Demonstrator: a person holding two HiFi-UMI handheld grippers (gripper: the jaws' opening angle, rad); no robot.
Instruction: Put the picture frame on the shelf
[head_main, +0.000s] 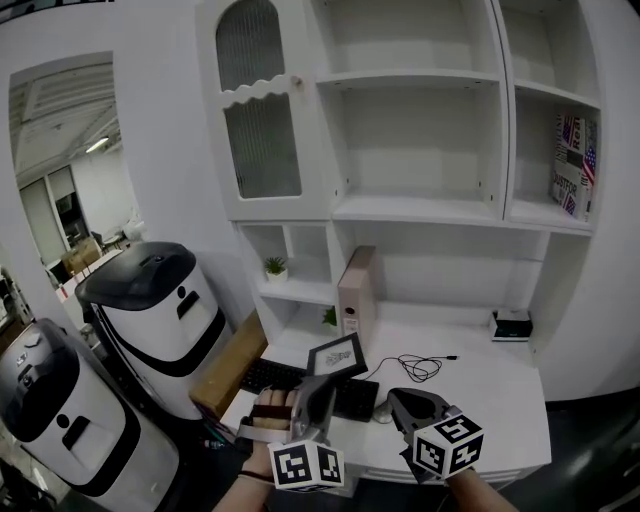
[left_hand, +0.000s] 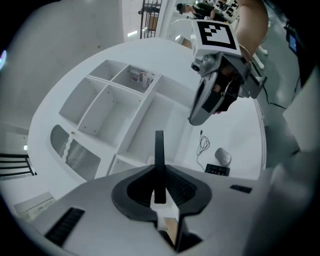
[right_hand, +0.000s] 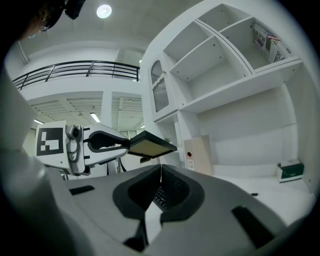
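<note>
The picture frame (head_main: 337, 356) is small and black-edged with a pale print, and it hangs tilted above the keyboard (head_main: 272, 374). My left gripper (head_main: 318, 388) is shut on its lower edge. In the left gripper view the frame (left_hand: 159, 162) shows edge-on as a thin dark bar between the closed jaws. The right gripper (head_main: 398, 403) hovers to the right of the frame, shut with nothing in it. From the right gripper view I see the frame (right_hand: 150, 145) held flat by the left gripper at the left. The white shelf unit (head_main: 420, 210) rises behind the desk, and most of its compartments are bare.
On the white desk (head_main: 490, 395) lie a mouse (head_main: 381, 411), a coiled cable (head_main: 420, 367) and a small box (head_main: 512, 324). A beige file box (head_main: 357, 290) stands at the desk's back. A potted plant (head_main: 274, 266) and a book (head_main: 574, 165) sit on shelves. Two white-and-black machines (head_main: 160, 310) stand at the left.
</note>
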